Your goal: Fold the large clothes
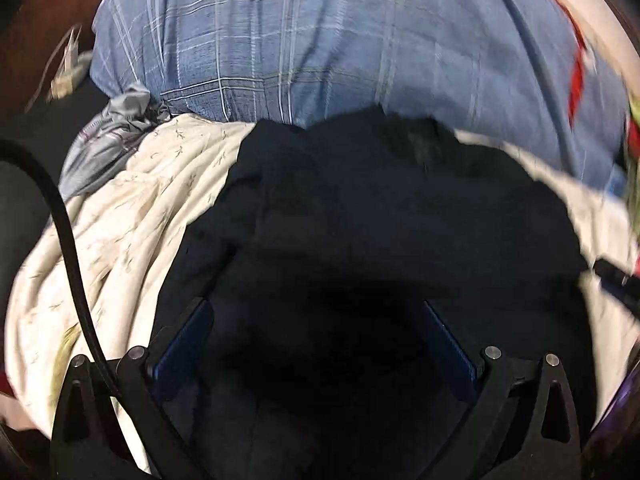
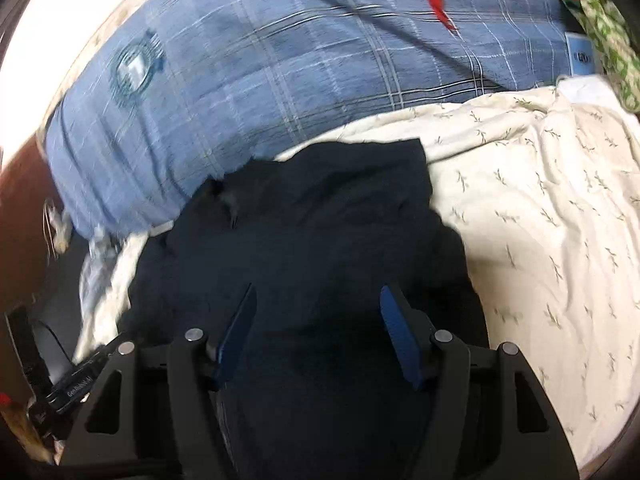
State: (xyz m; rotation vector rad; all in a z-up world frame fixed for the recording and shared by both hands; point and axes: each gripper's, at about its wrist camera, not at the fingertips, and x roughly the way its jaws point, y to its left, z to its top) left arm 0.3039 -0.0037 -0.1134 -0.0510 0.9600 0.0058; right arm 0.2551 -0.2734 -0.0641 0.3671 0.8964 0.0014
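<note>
A dark navy garment (image 1: 360, 208) lies bunched on a cream bedsheet (image 1: 132, 216) with a small leaf print. My left gripper (image 1: 316, 308) is open, its blue pads spread wide just above the dark cloth. In the right wrist view the same garment (image 2: 304, 216) lies crumpled on the sheet (image 2: 540, 208). My right gripper (image 2: 318, 300) is open too, its blue pads over the cloth, holding nothing. Whether the fingers touch the cloth cannot be told.
A blue plaid pillow (image 1: 320, 52) lies beyond the garment, also in the right wrist view (image 2: 260, 80). A grey cloth (image 1: 108, 136) is bunched at its left corner. A black cable (image 1: 68, 236) crosses the left side. Red and green fabric (image 2: 600, 20) lies far right.
</note>
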